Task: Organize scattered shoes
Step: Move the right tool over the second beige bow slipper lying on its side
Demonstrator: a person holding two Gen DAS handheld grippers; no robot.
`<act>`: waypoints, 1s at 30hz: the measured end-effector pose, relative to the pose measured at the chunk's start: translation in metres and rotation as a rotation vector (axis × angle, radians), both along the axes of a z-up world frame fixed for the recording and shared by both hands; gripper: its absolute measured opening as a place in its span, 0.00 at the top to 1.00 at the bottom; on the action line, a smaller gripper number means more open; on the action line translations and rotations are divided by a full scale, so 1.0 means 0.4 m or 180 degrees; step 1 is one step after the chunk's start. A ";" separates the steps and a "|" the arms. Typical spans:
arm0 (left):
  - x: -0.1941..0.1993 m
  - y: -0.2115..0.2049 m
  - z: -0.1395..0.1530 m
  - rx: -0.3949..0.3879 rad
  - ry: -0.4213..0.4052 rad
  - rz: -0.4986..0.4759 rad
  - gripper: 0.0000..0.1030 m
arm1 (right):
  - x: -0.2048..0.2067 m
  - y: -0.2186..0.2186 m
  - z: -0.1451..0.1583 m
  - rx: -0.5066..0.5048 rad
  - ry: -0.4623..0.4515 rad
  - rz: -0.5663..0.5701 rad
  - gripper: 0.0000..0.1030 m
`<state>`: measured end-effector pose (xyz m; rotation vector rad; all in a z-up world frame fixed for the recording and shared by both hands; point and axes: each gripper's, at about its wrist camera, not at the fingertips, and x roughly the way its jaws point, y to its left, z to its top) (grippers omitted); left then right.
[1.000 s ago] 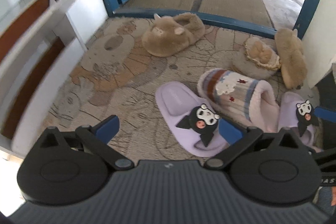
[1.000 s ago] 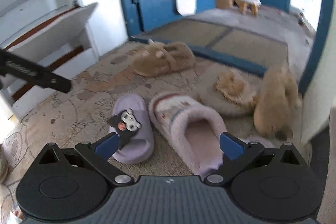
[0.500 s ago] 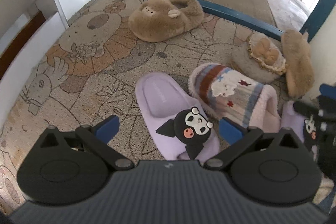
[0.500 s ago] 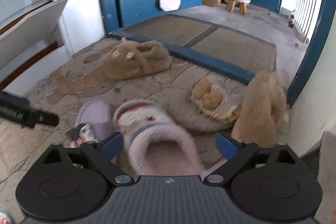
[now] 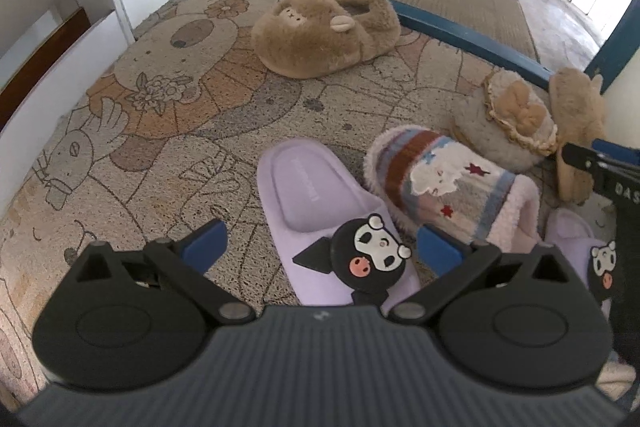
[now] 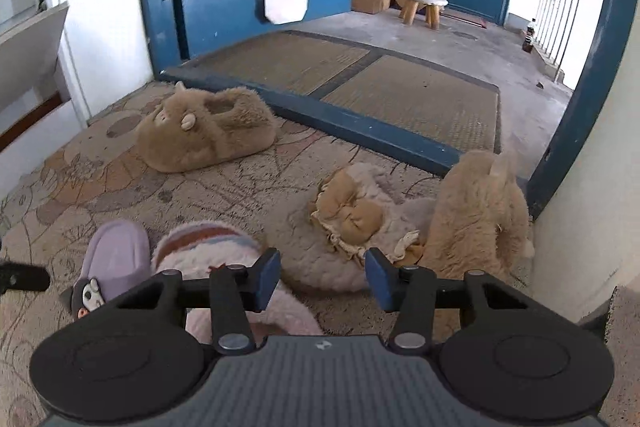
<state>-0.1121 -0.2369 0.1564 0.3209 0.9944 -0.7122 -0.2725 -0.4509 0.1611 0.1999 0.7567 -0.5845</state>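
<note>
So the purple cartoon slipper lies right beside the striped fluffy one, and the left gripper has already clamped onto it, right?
Not quite. The purple slipper does lie right beside the striped slipper, but the left gripper has not clamped it: in the left wrist view its jaws stand wide open around the slipper's toe.

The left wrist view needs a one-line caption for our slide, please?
Open left gripper hovering over a lilac cartoon-character slipper beside a striped fleece slipper on a patterned mat.
</note>
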 end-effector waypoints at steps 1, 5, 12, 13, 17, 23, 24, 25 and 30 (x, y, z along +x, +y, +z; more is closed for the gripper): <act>0.000 0.002 0.002 0.0008 -0.0020 0.0004 0.00 | -0.003 -0.002 -0.004 0.0007 -0.0001 -0.0018 0.51; 0.009 0.016 0.025 -0.0032 -0.0035 0.0041 0.00 | -0.015 -0.001 -0.002 0.0083 -0.0072 -0.0051 0.50; -0.018 0.033 0.086 0.0025 -0.0272 -0.0026 0.00 | -0.043 0.020 -0.010 0.0253 -0.0221 -0.0075 0.45; -0.023 0.036 0.095 0.0025 -0.0311 -0.0033 0.00 | -0.045 0.027 -0.008 0.0256 -0.0222 -0.0052 0.45; -0.041 0.045 0.113 -0.0007 -0.0408 -0.0057 0.00 | -0.057 0.061 0.012 0.0230 -0.0256 0.0024 0.40; -0.076 0.052 0.105 -0.0036 -0.0350 -0.0141 0.00 | -0.065 0.063 0.013 0.0204 -0.0264 -0.0045 0.39; -0.077 0.052 0.099 -0.0056 -0.0320 -0.0132 0.00 | -0.064 0.062 0.012 0.0195 -0.0260 -0.0062 0.38; -0.076 0.050 0.094 -0.0069 -0.0282 -0.0121 0.00 | -0.064 0.060 0.012 0.0187 -0.0255 -0.0078 0.38; -0.050 0.031 0.053 -0.0159 -0.0037 -0.0059 0.00 | -0.060 0.055 0.008 0.0144 -0.0231 -0.0159 0.31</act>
